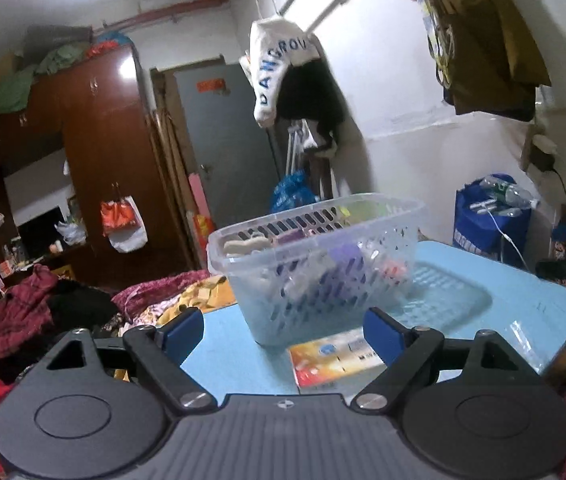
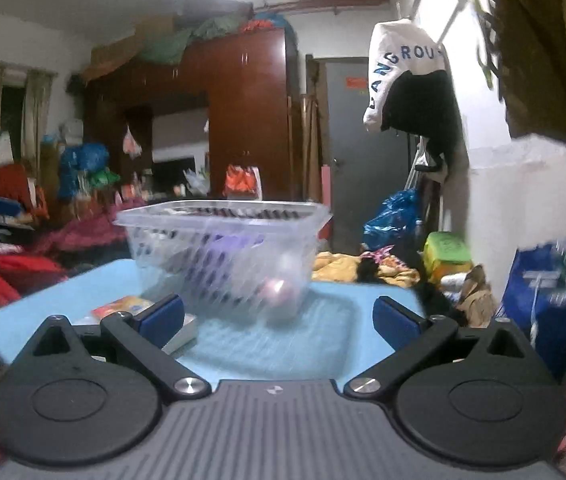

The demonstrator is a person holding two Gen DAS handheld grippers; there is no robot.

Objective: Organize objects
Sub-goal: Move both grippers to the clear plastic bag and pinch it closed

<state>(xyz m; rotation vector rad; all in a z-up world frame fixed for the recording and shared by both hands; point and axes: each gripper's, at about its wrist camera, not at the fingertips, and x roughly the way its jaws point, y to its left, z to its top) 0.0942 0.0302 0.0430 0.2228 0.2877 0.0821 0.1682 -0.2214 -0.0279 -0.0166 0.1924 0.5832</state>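
Hand-held gripper above blue table

A basket is set on the table ahead of the left gripper; a packet lies between them.

Both the left gripper and the right gripper look alike: blue-padded fingers on black linkage arms with silver screws, round black discs behind them, ribbed grey housing between.
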